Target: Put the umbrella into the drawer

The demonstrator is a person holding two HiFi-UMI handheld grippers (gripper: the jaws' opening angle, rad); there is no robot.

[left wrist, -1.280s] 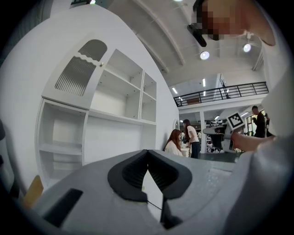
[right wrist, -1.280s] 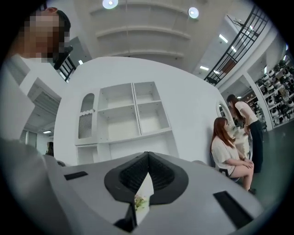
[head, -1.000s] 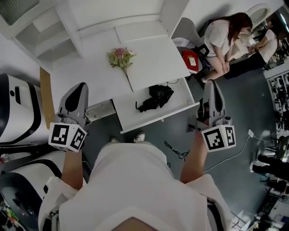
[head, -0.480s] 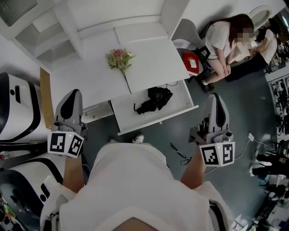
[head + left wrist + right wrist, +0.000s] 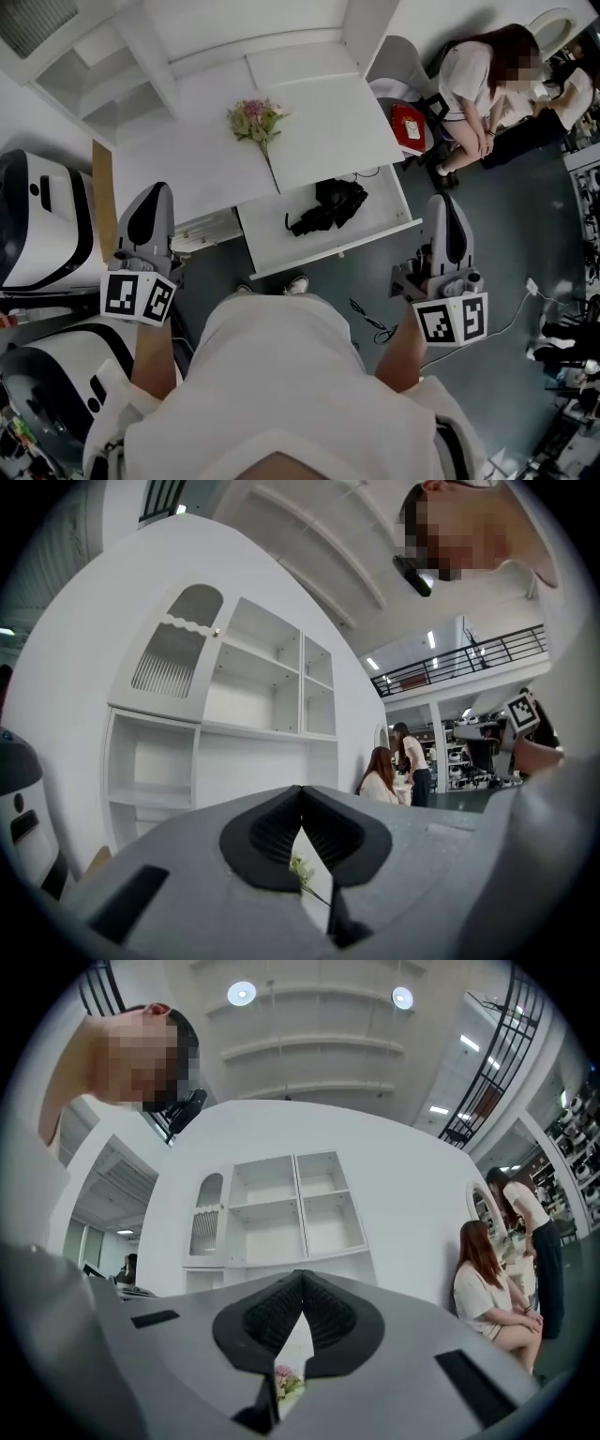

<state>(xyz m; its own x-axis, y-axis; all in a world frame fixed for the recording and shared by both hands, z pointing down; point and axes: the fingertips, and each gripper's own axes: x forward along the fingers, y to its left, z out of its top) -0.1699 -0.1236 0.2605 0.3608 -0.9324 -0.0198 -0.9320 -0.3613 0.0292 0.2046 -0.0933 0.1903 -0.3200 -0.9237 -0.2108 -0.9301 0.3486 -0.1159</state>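
Right tool (image 5: pixel 445 202) is sitting nearer the person than before; it & left tool (image 5: pixel 157 190) jaws together, empty. Umbrella (image 5: pixel 323 206) is lying in open drawer (image 5: pixel 281 246) under white table (image 5: pixel 319 122); torso is hiding near floor.

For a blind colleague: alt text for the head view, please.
A black umbrella lies in the open drawer under a desk bearing a bouquet; the left gripper and right gripper, both shut and empty, flank it.

The drawer (image 5: pixel 267 239) rear is covered by the desk top (image 5: pixel 319 122), the white machine (image 5: pixel 42 225) is cut off by the left edge, and the bouquet (image 5: pixel 286 1382) is seen in both gripper views only as a sliver, detail unresolved.
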